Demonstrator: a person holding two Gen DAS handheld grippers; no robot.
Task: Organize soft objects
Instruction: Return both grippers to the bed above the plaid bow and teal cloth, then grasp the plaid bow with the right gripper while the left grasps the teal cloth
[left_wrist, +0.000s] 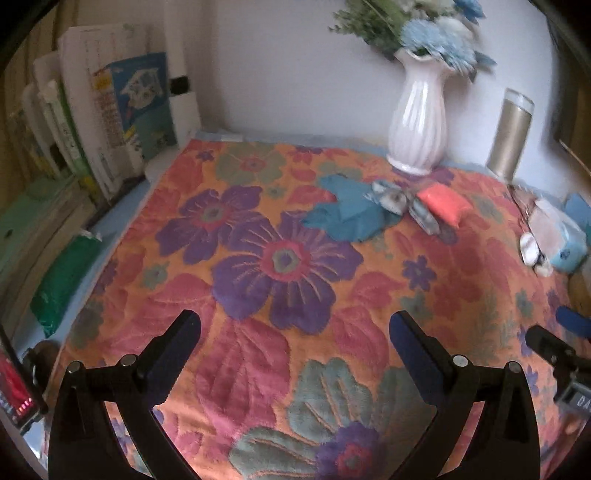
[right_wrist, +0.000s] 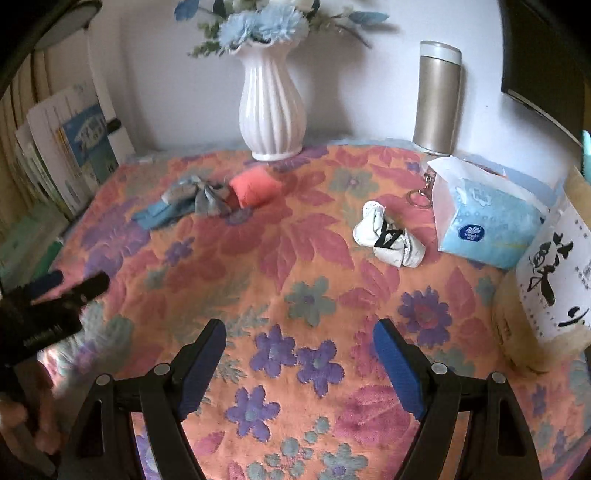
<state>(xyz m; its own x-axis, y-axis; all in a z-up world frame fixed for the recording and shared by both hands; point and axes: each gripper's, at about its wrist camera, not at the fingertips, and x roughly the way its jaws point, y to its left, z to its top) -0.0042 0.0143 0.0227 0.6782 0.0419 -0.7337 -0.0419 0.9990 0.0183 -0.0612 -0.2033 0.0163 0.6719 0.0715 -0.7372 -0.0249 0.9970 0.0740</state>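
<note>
four soft bundles (right_wrist: 255, 190), one vase (right_wrist: 271, 107), one flask (right_wrist: 437, 99)

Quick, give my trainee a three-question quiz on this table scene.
1. True or false: the left gripper holds a cloth.
2. Which lies nearest the tissue box: A) coral pouch B) white sock C) blue cloth?
3. Fill in: the vase holds blue ____.

Key: 1 false, its jaws are empty; 2 B; 3 flowers.
</note>
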